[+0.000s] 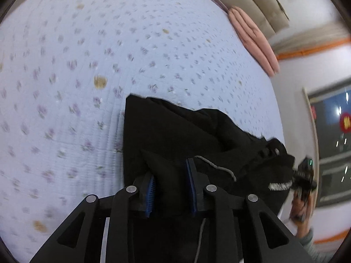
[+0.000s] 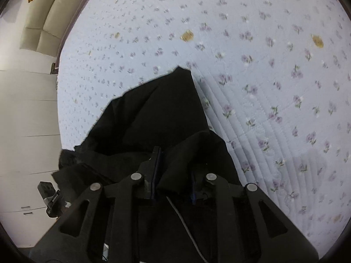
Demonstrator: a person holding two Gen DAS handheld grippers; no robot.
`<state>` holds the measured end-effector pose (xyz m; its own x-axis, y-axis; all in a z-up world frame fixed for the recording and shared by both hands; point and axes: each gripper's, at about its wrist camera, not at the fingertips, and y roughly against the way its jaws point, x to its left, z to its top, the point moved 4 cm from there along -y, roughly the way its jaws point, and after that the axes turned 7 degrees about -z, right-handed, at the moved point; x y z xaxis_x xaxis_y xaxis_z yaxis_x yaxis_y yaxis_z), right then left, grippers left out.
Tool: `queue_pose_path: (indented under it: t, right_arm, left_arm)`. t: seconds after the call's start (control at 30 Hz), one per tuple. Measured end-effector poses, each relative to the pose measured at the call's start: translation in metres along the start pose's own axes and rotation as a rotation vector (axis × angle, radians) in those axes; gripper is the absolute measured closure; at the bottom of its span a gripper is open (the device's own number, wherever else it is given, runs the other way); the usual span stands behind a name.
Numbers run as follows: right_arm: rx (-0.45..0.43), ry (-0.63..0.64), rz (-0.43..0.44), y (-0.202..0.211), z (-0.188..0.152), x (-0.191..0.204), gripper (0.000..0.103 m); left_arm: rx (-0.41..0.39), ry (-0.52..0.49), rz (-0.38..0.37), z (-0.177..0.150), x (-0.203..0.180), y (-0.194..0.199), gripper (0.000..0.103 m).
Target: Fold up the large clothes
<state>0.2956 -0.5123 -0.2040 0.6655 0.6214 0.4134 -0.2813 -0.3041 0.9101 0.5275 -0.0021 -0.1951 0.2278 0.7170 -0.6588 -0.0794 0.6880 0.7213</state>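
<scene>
Left wrist view: The left gripper (image 1: 171,179) points down at a bed covered by a pale blue quilt (image 1: 109,65) with little purple flowers and some brown spots. A black garment (image 1: 175,131) lies bunched on the quilt, and part of it runs up between the two fingers. The blue pads (image 1: 151,195) stand a little apart with the black cloth in the gap. You cannot tell if they press on it. A gray drawstring (image 1: 219,167) curls on the cloth just right of the fingers. Far right, a hand (image 1: 301,206) holds the other gripper (image 1: 303,176) at the garment's edge. A pink folded blanket (image 1: 254,39) sits at the far side of the bed, beside a beige headboard (image 1: 261,6).

Right wrist view: The right gripper (image 2: 173,171) also points down at the same quilt (image 2: 263,65). The black garment (image 2: 158,114) lies in front of it in a pointed heap, and a fold of it fills the small gap between the fingers. The jaws are a bit apart, but the cloth is so dark that you cannot tell if they pinch it. A white cord (image 2: 186,223) runs down under the gripper. The left gripper (image 2: 52,197) shows at the lower left edge, near white drawers (image 2: 26,120).
</scene>
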Motion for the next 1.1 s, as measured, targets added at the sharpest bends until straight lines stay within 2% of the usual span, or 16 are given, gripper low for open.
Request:
queue_pose_path:
  t: [0.07,0.13,0.17,0.2,0.23,0.3,0.4,0.47,0.5,0.57,0.6,0.67,0.77,0.87,1.03,1.1]
  right_arm:
    - [0.013,-0.015,0.037,0.015,0.001,-0.001,0.078]
    - [0.014,-0.055,0.095,0.027,0.002,-0.006,0.068]
    - [0.014,-0.088,0.142,0.035,0.003,-0.011,0.064]
    - [0.013,-0.132,0.19,0.042,0.004,-0.019,0.057]
    - [0.01,-0.155,0.208,0.048,0.004,-0.021,0.056]
    - [-0.004,-0.164,0.194,0.061,0.004,-0.026,0.054]
    - [-0.052,-0.097,0.12,0.075,0.002,-0.023,0.044]
    - [-0.075,-0.025,0.056,0.074,0.002,-0.015,0.041]
    - [-0.096,0.035,0.016,0.072,0.002,-0.009,0.041]
    - [-0.149,0.198,-0.069,0.066,-0.001,0.009,0.04]
    - [-0.155,0.262,-0.086,0.062,0.0,0.013,0.038]
    - [-0.134,0.39,-0.066,0.051,-0.002,0.025,0.037]
    - [-0.15,0.521,-0.135,0.04,0.006,0.035,0.035]
    - [-0.129,0.544,-0.09,0.03,0.017,0.035,0.032]
    - [-0.081,0.538,-0.026,0.009,0.023,0.032,0.032]
    - [-0.089,0.553,-0.03,0.005,0.02,0.038,0.036]
  left_arm:
    - [0.022,-0.054,-0.022,0.003,-0.013,0.027,0.073]
    - [0.052,-0.087,-0.082,0.003,-0.022,0.051,0.065]
    - [0.081,-0.116,-0.102,0.0,-0.025,0.064,0.058]
    - [0.091,-0.146,-0.077,-0.001,-0.026,0.072,0.038]
    - [0.084,-0.186,0.025,-0.003,-0.024,0.085,0.026]
    - [0.082,-0.221,0.118,-0.004,-0.019,0.099,0.026]
    - [0.064,-0.149,0.052,-0.004,-0.004,0.105,0.025]
    - [0.075,-0.118,0.045,-0.005,0.002,0.084,0.025]
    - [0.073,-0.119,0.061,-0.003,0.004,0.068,0.025]
    - [0.076,-0.123,0.044,-0.001,0.002,0.045,0.025]
    - [0.072,-0.122,0.027,0.002,0.002,0.031,0.025]
    - [0.087,-0.112,0.007,0.005,0.004,0.016,0.025]
    - [0.13,-0.122,0.008,0.01,0.003,0.002,0.025]
    - [0.123,-0.136,-0.007,0.021,-0.001,-0.002,0.025]
    - [0.154,-0.095,-0.042,0.039,0.009,-0.026,0.025]
    - [0.134,-0.085,-0.072,0.043,0.01,-0.03,0.025]
